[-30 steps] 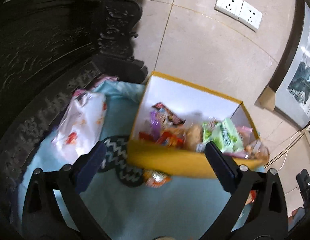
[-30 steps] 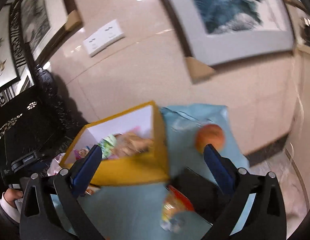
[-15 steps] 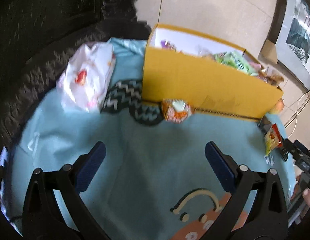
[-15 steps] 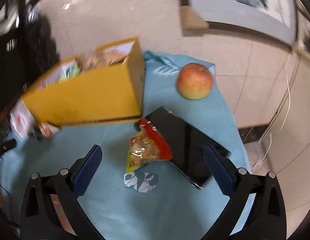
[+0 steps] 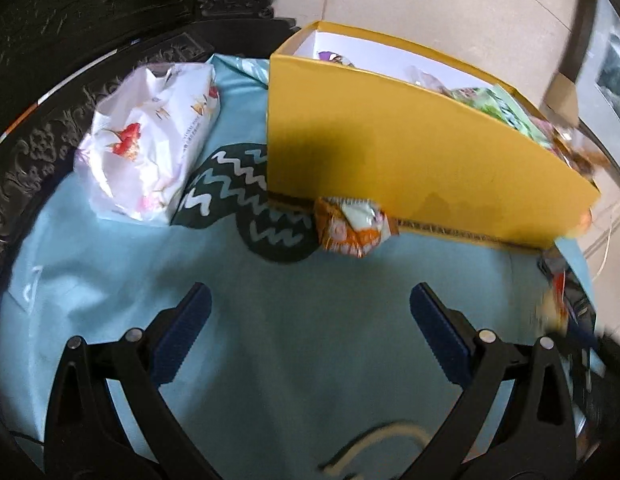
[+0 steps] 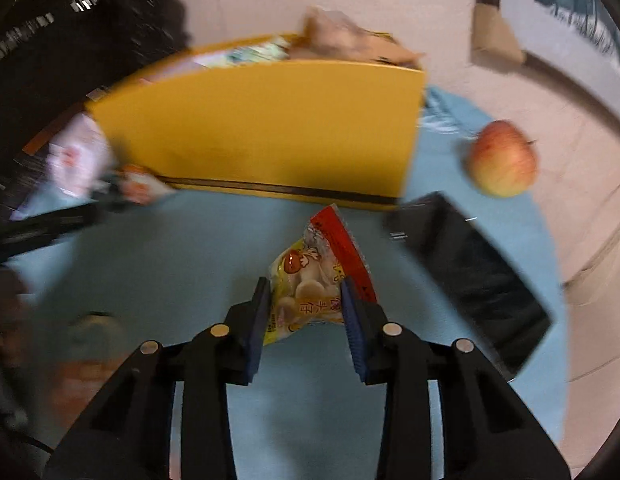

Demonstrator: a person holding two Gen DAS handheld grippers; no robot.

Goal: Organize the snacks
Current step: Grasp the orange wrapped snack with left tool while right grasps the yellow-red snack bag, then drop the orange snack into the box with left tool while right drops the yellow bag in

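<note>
The right gripper [image 6: 304,304] pinches a yellow-and-red plastic snack packet [image 6: 313,280] just before the yellow cardboard box [image 6: 270,128] of snacks near the bench's far edge. The left gripper [image 5: 310,320] hangs spread before a small orange wrapped snack [image 5: 349,228], seemingly touching the box's base.

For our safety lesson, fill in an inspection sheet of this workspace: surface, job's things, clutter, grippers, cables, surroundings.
Surface: blue cloth with printed patterns.
Job's things: yellow box holding snacks; orange snack against its front; yellow snack packet.
Clutter: white bag, apple, black tablet.
Grippers: left gripper open, empty; right gripper closed on the yellow snack packet.
Cables: thin cable at the right edge.
Surroundings: carved dark furniture, tiled wall.
</note>
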